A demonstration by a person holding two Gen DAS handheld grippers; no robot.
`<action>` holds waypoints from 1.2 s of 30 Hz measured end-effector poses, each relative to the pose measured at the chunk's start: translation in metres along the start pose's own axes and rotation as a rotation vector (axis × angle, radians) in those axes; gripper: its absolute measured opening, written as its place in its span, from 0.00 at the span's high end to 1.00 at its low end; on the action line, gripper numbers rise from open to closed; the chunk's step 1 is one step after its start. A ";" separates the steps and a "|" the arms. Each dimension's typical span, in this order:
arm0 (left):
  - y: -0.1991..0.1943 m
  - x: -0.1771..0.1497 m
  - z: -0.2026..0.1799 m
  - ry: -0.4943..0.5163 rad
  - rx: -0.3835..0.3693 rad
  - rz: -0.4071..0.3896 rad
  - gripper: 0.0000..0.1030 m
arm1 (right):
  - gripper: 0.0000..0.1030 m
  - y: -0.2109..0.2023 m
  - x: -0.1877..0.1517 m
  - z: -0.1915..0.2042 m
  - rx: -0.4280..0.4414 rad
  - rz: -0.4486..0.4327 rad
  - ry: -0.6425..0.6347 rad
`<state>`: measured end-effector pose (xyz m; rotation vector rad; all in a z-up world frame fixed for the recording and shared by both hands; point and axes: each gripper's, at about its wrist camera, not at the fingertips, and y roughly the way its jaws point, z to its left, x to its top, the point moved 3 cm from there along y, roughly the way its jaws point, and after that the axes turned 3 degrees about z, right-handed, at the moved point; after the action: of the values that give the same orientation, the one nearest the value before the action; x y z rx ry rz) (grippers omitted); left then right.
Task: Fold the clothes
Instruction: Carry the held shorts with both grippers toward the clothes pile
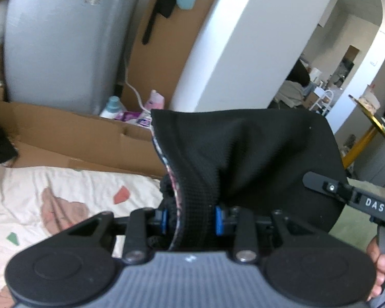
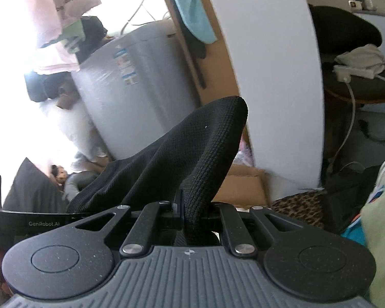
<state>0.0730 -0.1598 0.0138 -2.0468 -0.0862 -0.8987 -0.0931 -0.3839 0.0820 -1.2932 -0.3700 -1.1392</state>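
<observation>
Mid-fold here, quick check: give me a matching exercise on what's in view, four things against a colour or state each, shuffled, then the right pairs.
Things:
1. left claw
2. black garment
3. bedsheet
4. cardboard box

Colour or state:
a. cream with pink, red and green patches
b. brown, flaps open, behind the bed
c. shut on a thick ribbed band with a patterned inner side
d. lifted off the bed, stretched between both claws

Pairs: 1-c, 2-d, 3-a, 4-b. The right claw pinches a thin fold of the same garment.
</observation>
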 end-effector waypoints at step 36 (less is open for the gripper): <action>0.291 -0.086 -0.013 0.086 -0.256 0.184 0.66 | 0.93 0.153 -0.103 -0.193 -0.337 0.050 0.028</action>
<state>0.1106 -0.3264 -0.2372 -2.2041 0.2724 -0.9179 -0.0836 -0.5293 -0.1421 -1.5677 -0.1259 -1.2107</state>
